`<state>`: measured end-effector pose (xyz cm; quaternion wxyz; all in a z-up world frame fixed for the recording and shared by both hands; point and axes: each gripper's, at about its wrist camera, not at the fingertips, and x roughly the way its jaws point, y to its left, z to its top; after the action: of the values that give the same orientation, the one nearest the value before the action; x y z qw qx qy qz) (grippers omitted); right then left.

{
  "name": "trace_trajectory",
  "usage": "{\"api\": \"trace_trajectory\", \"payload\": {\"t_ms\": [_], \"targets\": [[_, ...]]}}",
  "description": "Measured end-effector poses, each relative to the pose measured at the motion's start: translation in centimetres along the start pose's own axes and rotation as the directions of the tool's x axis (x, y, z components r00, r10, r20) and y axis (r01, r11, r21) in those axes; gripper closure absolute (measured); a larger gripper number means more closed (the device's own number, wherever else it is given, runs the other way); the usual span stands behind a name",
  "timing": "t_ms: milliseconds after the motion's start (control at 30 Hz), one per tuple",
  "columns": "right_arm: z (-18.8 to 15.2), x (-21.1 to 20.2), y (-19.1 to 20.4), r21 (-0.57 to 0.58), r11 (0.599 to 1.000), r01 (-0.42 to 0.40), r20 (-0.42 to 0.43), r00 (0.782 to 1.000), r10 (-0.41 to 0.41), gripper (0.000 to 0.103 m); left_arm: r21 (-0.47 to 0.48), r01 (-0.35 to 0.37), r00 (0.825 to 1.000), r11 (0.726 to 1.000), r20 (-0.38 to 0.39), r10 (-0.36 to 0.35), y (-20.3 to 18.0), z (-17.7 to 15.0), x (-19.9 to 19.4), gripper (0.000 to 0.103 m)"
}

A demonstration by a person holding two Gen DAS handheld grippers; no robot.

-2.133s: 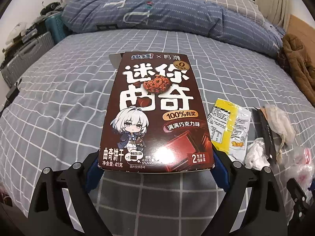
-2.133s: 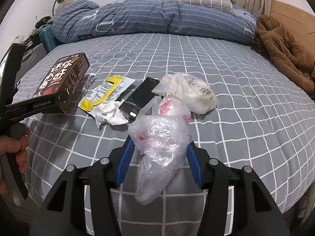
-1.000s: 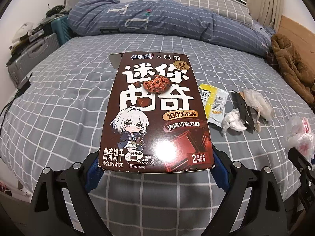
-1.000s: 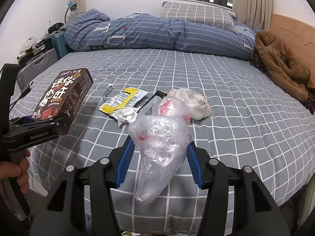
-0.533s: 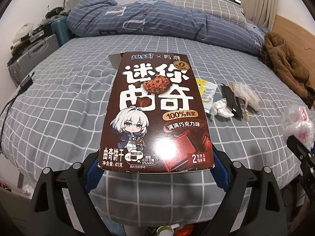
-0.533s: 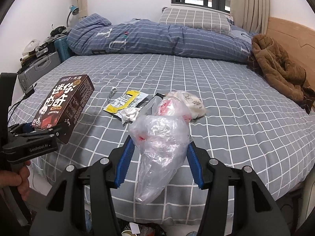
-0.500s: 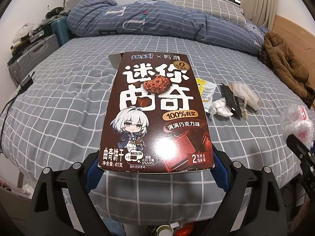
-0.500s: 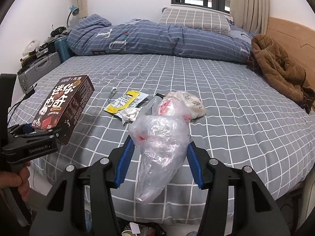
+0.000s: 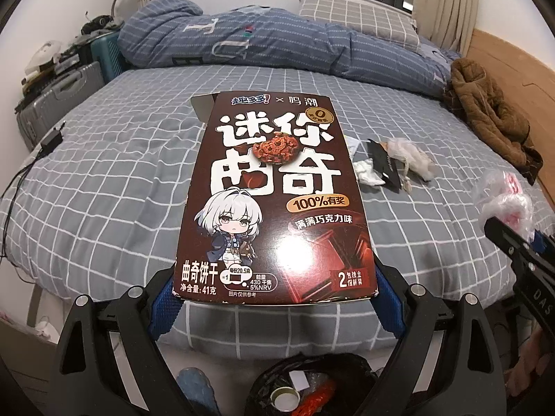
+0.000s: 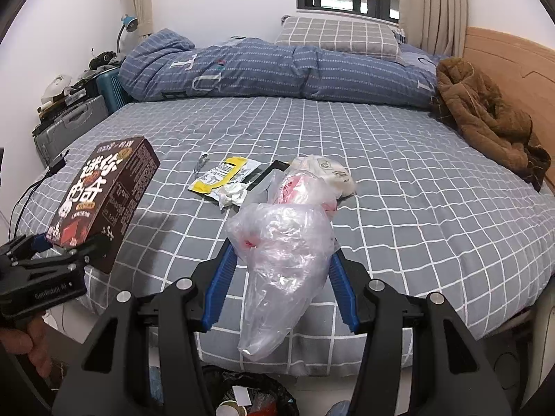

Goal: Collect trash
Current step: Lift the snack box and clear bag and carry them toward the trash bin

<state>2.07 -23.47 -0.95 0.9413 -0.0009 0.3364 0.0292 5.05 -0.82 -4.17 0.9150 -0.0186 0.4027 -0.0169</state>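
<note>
My left gripper [image 9: 274, 298] is shut on a brown cookie box [image 9: 274, 201] with white lettering, held by its near end above the bed's edge. The same cookie box [image 10: 104, 197] and left gripper [image 10: 66, 246] show at the left of the right wrist view. My right gripper [image 10: 282, 263] is shut on a crumpled clear plastic bag [image 10: 284, 260], which hangs down between its blue pads. A bin with a black liner [image 9: 312, 381] sits on the floor below both grippers. Still on the bed lie a yellow wrapper [image 10: 222, 173], a white tissue [image 10: 232, 194], a black packet [image 10: 267, 173] and a white bag [image 10: 326, 170].
A grey checked bed [image 10: 399, 180] fills the view, with a blue duvet [image 10: 277, 69] and a pillow [image 10: 340, 38] at the back. A brown coat [image 10: 485, 118] lies at the right by the wooden headboard [image 10: 513, 66]. Suitcases [image 10: 69, 124] stand at the left. A charger cable [image 9: 41, 149] trails over the bed's left edge.
Both grippers have drawn back from the bed with their loads still held. The bed's near edge and the lined bin on the floor have come into view below them.
</note>
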Motion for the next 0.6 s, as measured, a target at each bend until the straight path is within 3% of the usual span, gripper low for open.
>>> {"api": "trace_trajectory", "payload": {"t_ms": [600], "targets": [[-1.7,-2.9,1.4,-0.007,1.0,-0.018,-0.005,1.0,0.018,0.052,0.018,0.011,1.0,1.0,-0.022,-0.01,-0.2,-4.4,-3.1,0.015]]}}
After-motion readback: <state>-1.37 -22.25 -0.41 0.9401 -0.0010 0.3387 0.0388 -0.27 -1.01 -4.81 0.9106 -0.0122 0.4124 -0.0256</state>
